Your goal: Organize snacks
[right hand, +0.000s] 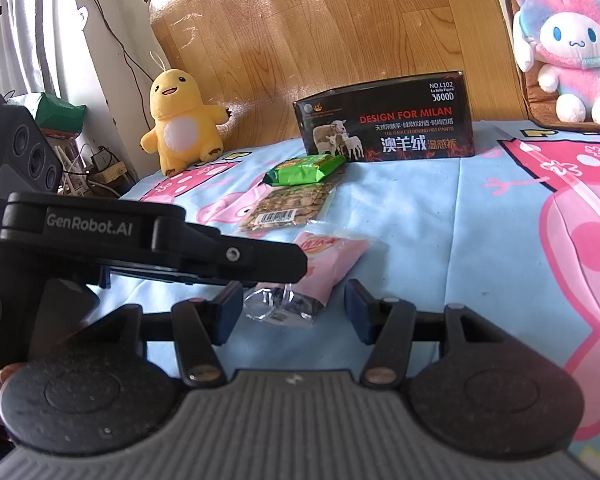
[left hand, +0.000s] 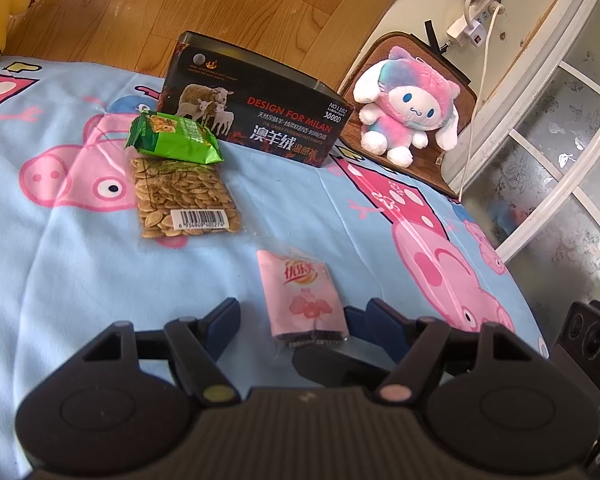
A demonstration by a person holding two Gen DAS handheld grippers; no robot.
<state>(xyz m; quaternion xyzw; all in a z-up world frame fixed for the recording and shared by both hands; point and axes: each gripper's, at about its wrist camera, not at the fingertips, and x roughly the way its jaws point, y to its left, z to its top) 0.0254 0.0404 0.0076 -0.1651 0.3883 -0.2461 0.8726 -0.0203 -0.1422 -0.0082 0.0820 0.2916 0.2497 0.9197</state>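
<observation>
While both jaws gape, pink packet (left hand: 302,294) (flat) lies between left hand-held gripper (left hand: 296,316).

A pale blue bedsheet (left hand: 60,260) carries pink cartoon pigs. At its twelve o'clock stands a black box (left hand: 256,108) with red lettering and white sheep; nearer lie a green packet (left hand: 176,140), tan seeds in clear wrap (left hand: 184,196), and a pink sachet (left hand: 304,292).

Left wrist view low over the bedspread (left hand: 60,260), facing the black box (left hand: 256,108), right wrist view alongside, angled leftward, both sharing the pink packet (left hand: 302,292).
</observation>
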